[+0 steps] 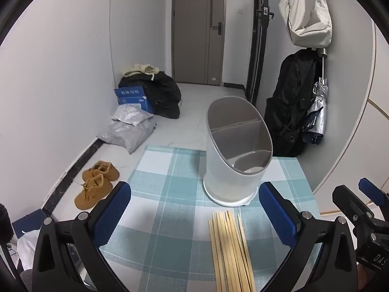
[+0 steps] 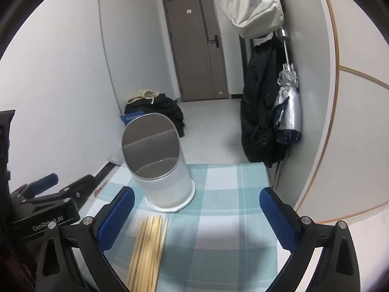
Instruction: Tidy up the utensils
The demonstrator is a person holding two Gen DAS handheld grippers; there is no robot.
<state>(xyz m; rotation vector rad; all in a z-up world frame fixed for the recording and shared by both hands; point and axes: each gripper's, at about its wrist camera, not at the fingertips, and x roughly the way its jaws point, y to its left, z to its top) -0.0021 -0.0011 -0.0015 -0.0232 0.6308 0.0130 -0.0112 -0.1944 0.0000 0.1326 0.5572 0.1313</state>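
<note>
A bundle of several wooden chopsticks (image 1: 229, 250) lies on the blue-checked tablecloth (image 1: 167, 194), in front of a white utensil holder (image 1: 233, 168) with a grey, divided, slanted opening. My left gripper (image 1: 194, 215) is open and empty, with the chopsticks between its fingers near the right one. In the right wrist view the chopsticks (image 2: 147, 248) lie near the left finger of my open, empty right gripper (image 2: 197, 216), and the holder (image 2: 160, 168) stands beyond them. The right gripper also shows at the left wrist view's right edge (image 1: 359, 209).
The table is small; its far edge lies just behind the holder. On the floor to the left are brown shoes (image 1: 97, 182), grey parcels (image 1: 128, 131) and a blue box (image 1: 132, 97). A black coat (image 1: 291, 102), umbrella (image 1: 316, 116) and white bag (image 1: 306, 17) hang on the right wall.
</note>
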